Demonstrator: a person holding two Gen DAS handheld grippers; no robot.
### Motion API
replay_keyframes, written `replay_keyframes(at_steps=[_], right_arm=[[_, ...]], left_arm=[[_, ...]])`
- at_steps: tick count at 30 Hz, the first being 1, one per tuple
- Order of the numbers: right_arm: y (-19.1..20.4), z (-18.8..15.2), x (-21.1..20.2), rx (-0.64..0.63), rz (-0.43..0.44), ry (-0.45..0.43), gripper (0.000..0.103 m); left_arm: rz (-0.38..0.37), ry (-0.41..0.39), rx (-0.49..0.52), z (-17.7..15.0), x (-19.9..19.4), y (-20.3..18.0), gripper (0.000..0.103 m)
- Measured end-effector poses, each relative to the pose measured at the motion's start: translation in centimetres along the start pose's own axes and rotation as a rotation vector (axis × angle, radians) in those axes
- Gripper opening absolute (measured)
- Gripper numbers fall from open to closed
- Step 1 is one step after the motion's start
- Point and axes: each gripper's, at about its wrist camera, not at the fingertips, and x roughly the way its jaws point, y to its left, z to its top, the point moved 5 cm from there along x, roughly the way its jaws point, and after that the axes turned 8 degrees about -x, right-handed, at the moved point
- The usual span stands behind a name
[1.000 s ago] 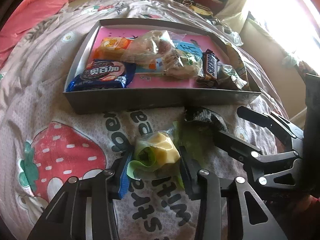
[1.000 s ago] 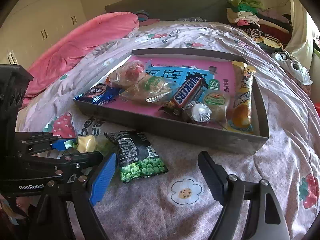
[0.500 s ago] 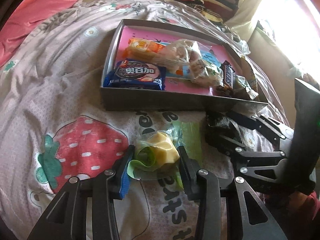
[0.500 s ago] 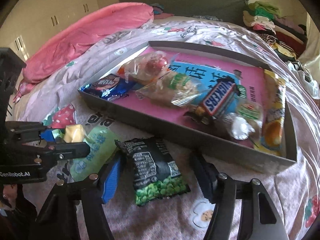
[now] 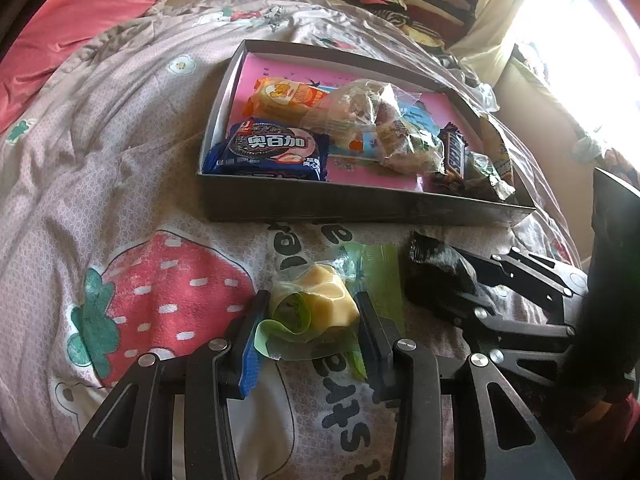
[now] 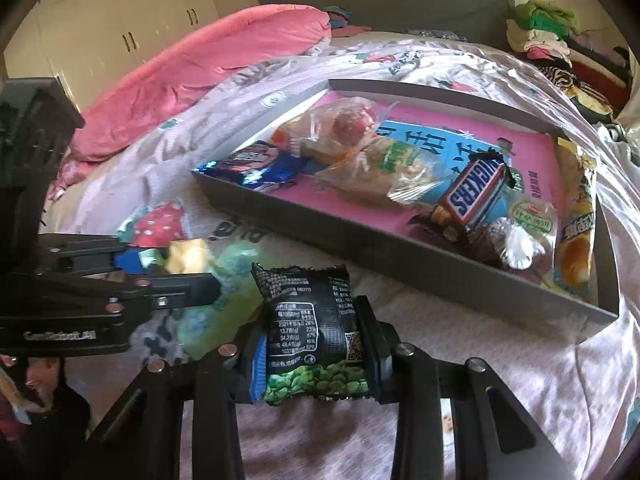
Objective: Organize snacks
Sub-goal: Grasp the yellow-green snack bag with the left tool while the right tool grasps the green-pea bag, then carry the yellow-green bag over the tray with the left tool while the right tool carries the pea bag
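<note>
left gripper (image 5: pixel 311 312) fingers pinch a yellow wrapped snack (image 5: pixel 320 300); right gripper (image 6: pixel 312 344) fingers clamp the green pea packet (image 6: pixel 312 332), snack tray (image 6: pixel 400 260) just ahead.

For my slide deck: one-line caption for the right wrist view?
Right gripper clamps a black pea snack packet on the bed, beside the snack tray.

Strawberry-print bedspread (image 5: pixel 120 208), grey snack tray (image 5: pixel 360 204), pink quilt (image 6: pixel 208 60), folded clothes (image 6: pixel 540 28)
</note>
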Motion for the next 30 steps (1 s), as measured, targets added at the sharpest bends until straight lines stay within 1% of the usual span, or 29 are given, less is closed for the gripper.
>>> replay_keyframes(at_steps=[3,9,30], right_arm=[[0.5,0.0,-0.7,-0.009,0.004,-0.015,0.037],[0.4,0.0,-2.0,0.024,0.028,-0.048,0.037],[-0.7,0.9,-5.8,0.069,0.009,-0.172,0.037]], left_arm=[[-0.001,-0.002,0.002,-0.1,-0.2,-0.1,0.043],[-0.005,-0.008,0.014,-0.2,-0.9,-0.7,0.043],[-0.009,-0.066,0.053,0.4,-4.4,-2.9,0.043]])
